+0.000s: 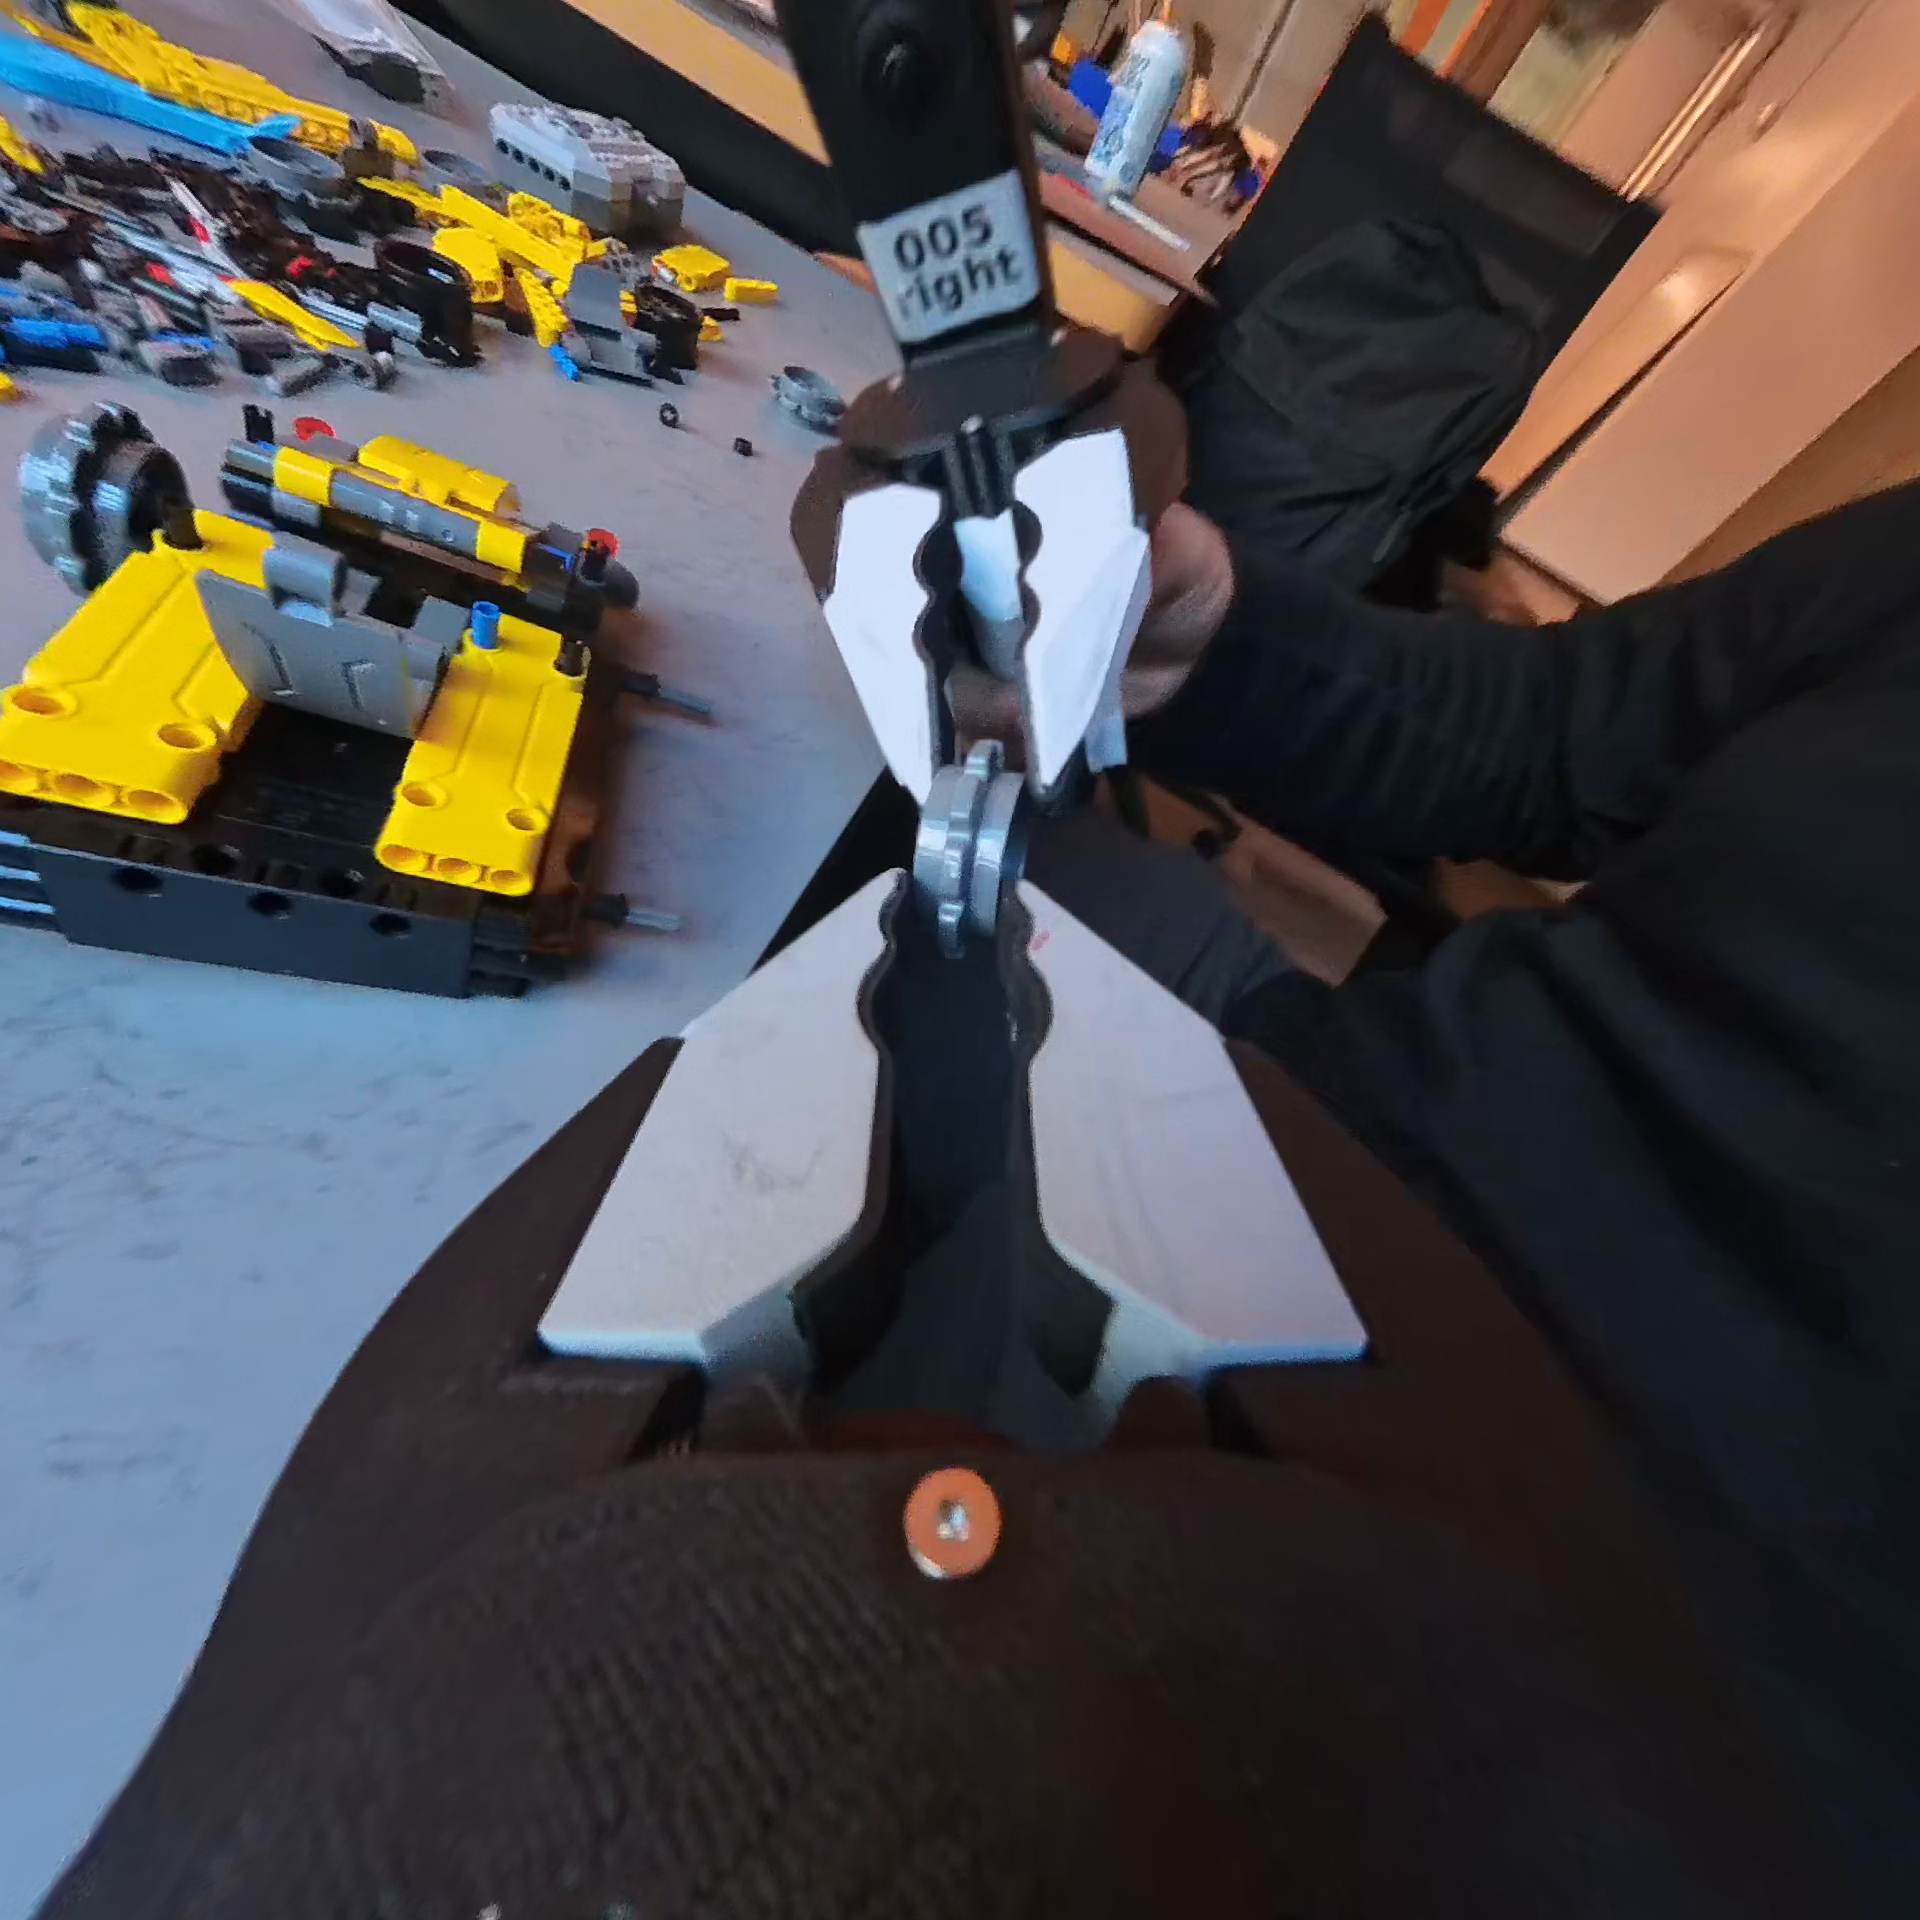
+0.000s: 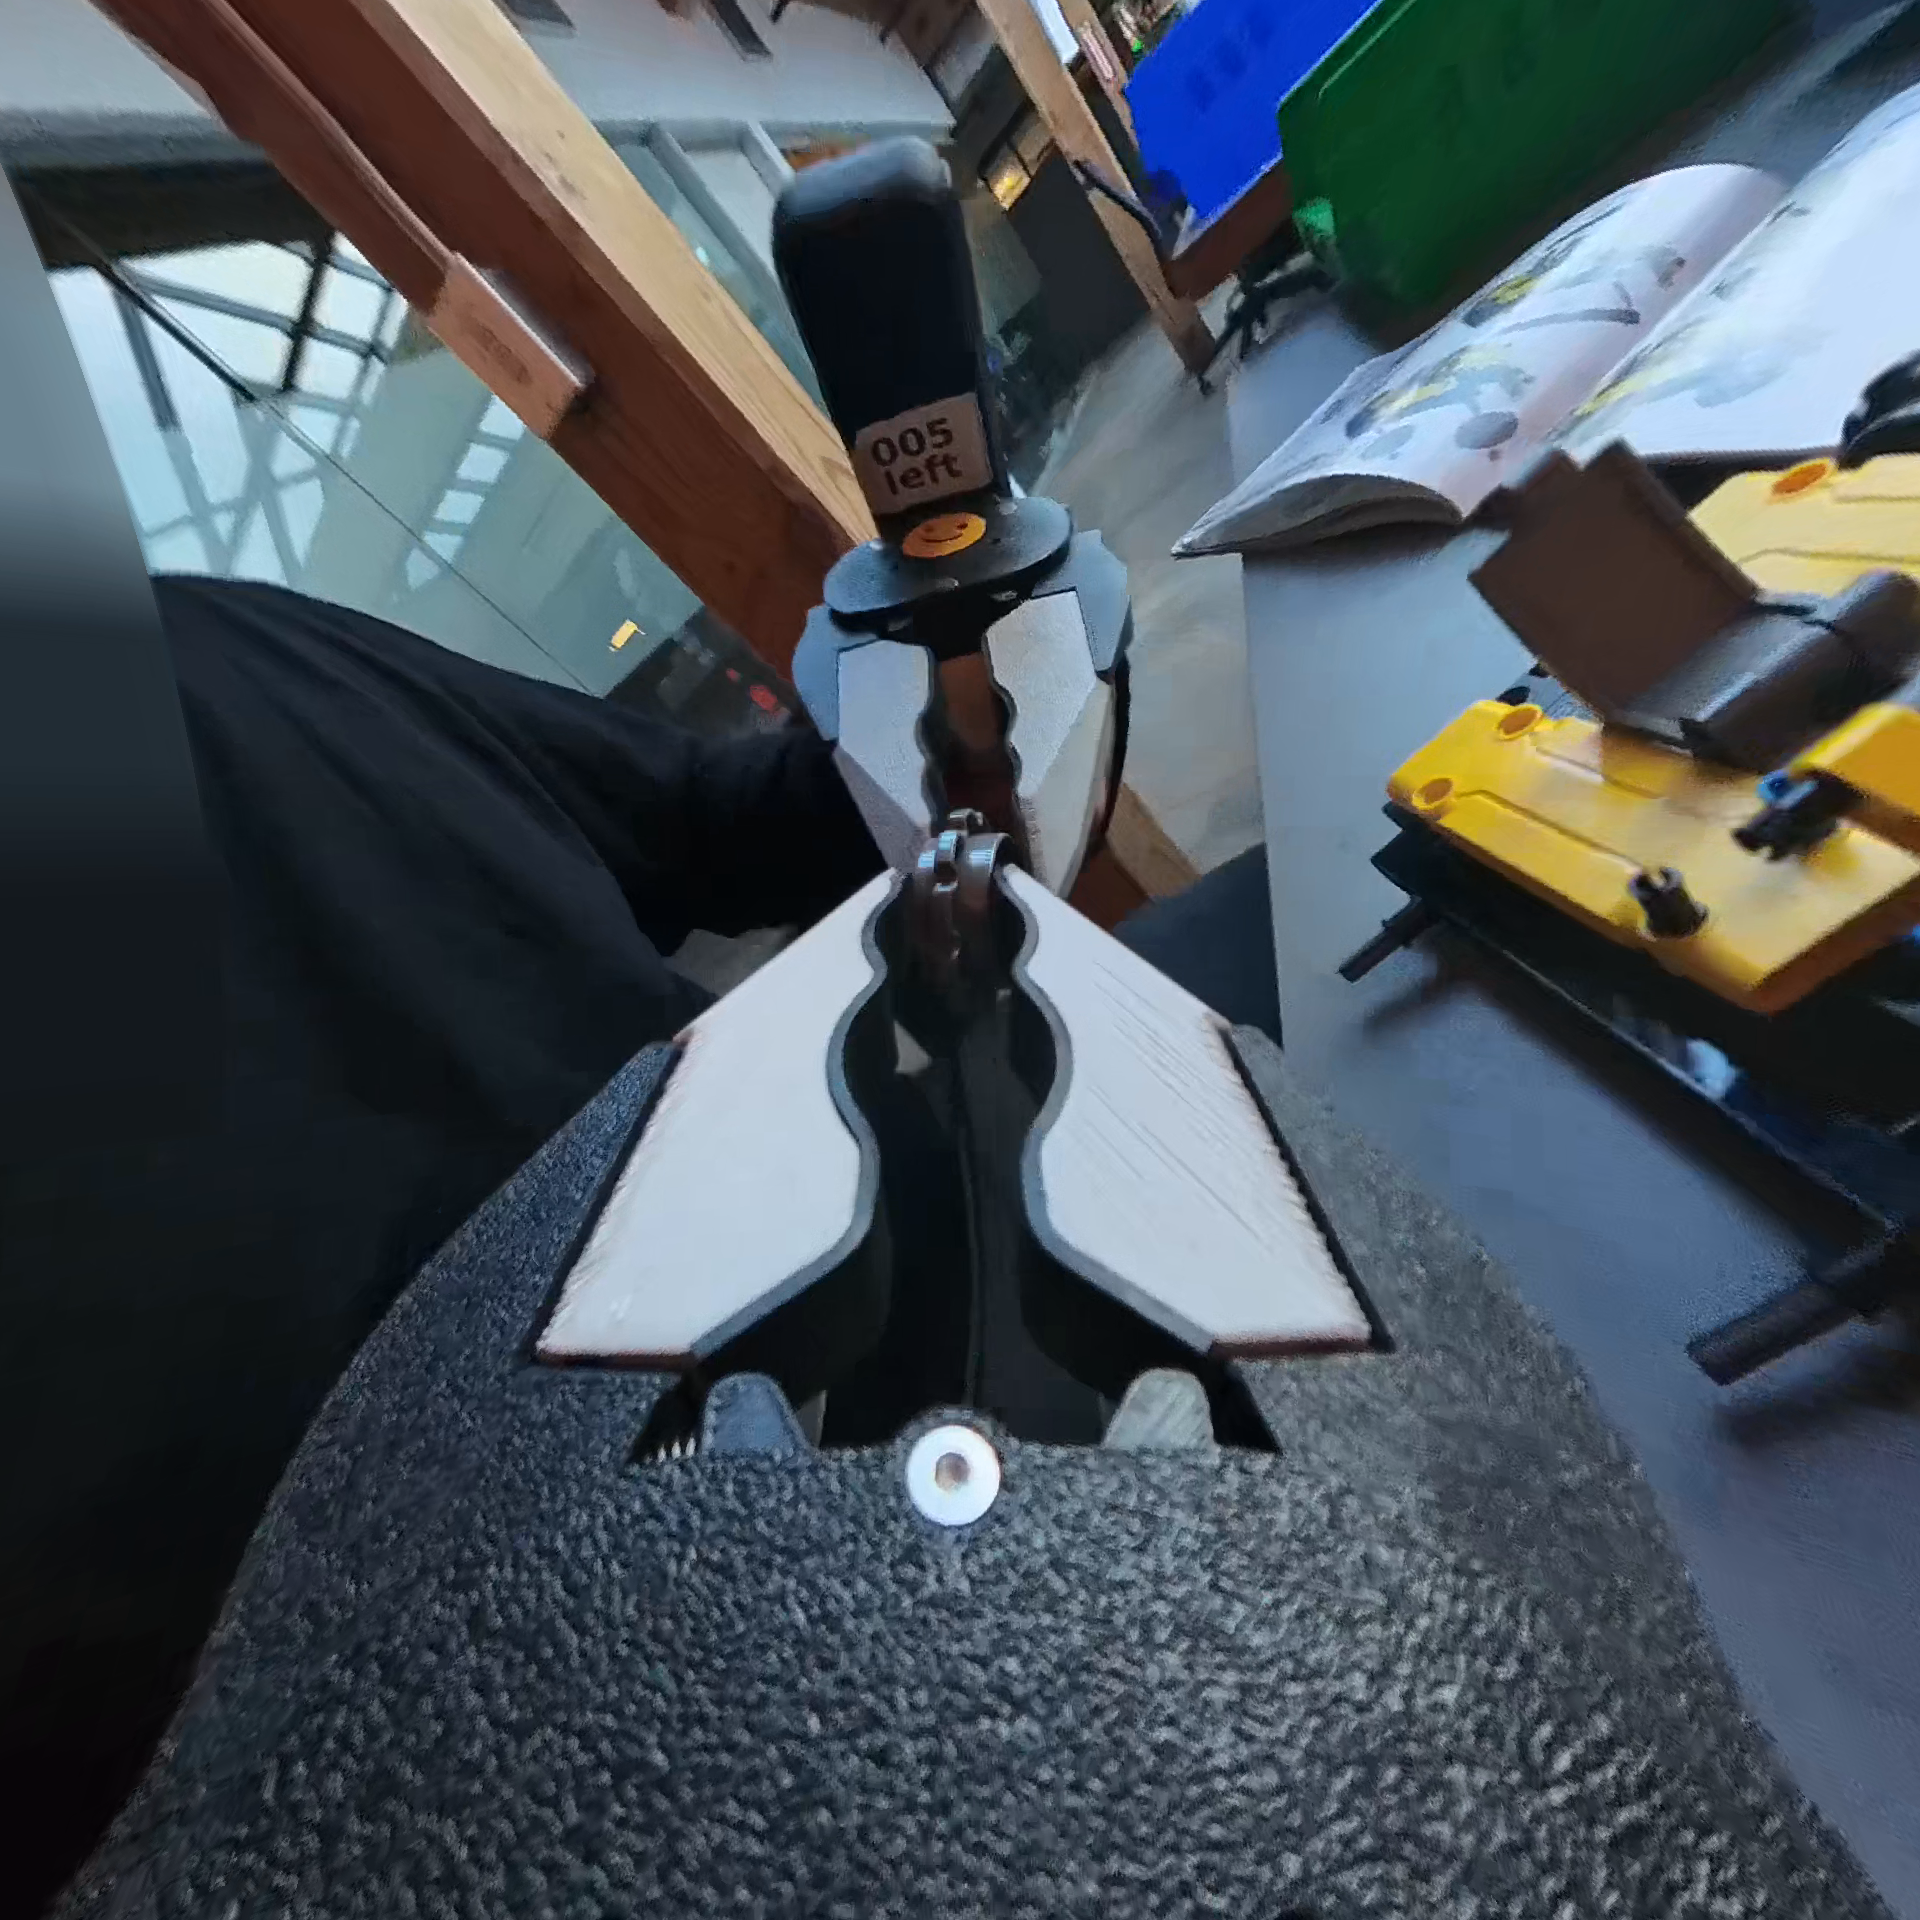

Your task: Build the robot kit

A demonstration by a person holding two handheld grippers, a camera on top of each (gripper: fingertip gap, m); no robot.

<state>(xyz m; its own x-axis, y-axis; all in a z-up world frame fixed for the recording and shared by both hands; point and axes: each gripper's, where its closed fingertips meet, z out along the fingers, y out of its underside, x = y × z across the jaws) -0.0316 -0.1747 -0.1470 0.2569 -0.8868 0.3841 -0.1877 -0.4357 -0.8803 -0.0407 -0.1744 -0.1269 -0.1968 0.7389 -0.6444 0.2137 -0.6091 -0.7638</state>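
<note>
My left gripper and right gripper point at each other, tip to tip, in the air off the table's edge. Between them are two small grey round toothed parts, pressed side by side. The left gripper's fingers are shut on their lower end and the right gripper's tips close on their top. In the right wrist view my right gripper pinches the same grey parts, with the left gripper right behind them. A hand and black sleeve hold the right gripper.
A yellow, grey and black brick model stands on the grey table, also in the right wrist view. A pile of loose yellow, black and blue pieces lies behind it. An open booklet lies farther back. A black bag is nearby. Left and right tips are no more than a few centimetres apart.
</note>
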